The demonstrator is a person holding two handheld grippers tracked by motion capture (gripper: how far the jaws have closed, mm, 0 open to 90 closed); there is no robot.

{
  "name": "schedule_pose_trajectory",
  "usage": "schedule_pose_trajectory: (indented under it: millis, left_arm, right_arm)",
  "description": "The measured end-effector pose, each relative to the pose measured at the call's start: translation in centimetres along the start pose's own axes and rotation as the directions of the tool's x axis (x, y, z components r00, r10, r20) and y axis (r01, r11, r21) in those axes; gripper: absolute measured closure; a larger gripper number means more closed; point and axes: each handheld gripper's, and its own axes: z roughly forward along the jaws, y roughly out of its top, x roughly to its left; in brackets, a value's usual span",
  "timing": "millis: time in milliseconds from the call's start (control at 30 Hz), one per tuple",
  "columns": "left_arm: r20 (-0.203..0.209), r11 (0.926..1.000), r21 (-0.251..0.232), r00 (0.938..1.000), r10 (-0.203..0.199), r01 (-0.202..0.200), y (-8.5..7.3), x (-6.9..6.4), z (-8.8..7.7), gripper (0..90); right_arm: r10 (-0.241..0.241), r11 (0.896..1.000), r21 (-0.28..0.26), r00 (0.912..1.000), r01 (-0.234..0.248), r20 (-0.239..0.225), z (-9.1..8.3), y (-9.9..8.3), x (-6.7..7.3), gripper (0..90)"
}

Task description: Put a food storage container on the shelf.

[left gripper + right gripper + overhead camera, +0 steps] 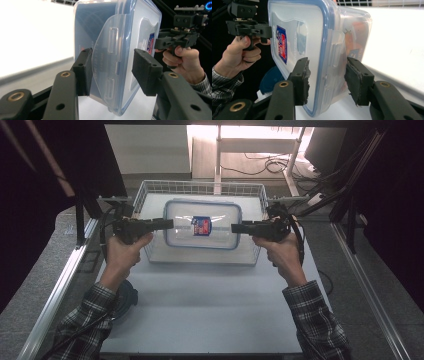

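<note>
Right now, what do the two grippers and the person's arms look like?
Both the left gripper and the right gripper are black pistol-grip tools. Each has flat black arms with brass-ringed holes and blocky black foam pads; the right gripper's pads are frayed at the edges. A black cable loops from each. The sleeves are dark plaid with light lines.

I count one clear plastic box [202,225] with one blue-rimmed lid, in the middle of the frame. On the lid is one red and blue label [201,226]. I have two grippers: my left gripper [167,224] and my right gripper [236,227], one at each short end. Behind stands one white wire basket [200,187]. At lower left is one round blue thing [131,296].
</note>
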Motion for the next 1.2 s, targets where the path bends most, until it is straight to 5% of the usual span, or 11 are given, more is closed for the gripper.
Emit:
schedule_pose_trajectory:
  millis: [533, 833, 967, 1200]
  left_arm:
    - [0.012, 0.9987, -0.025, 0.9989, -0.045, 0.045, 2.7, 2.8, 1.5, 51.7]
    - [-0.005, 0.9983, -0.033, 0.9988, -0.049, 0.049, 3.2, 3.1, 1.9, 50.9]
    - [-0.057, 0.9996, -0.023, 0.9982, 0.014, -0.016, 3.3, 2.6, 2.2, 47.8]
    - [-0.081, 0.9994, -0.019, 0.9964, 0.026, -0.028, 3.3, 3.0, 2.4, 45.9]
  right_arm:
    - [0.029, 1.0, -0.009, 0.9994, -0.029, 0.018, 1.4, 3.4, -2.4, 54.5]
    - [0.034, 0.999, -0.022, 0.9991, -0.033, 0.026, 2.0, 4.1, -3.2, 53.6]
    - [0.012, 0.999, -0.045, 0.9985, -0.01, 0.053, 2.3, 4.0, -3.1, 50.6]
    - [0.004, 0.998, -0.058, 0.9969, 0.001, 0.078, 2.7, 4.0, -2.9, 47.5]
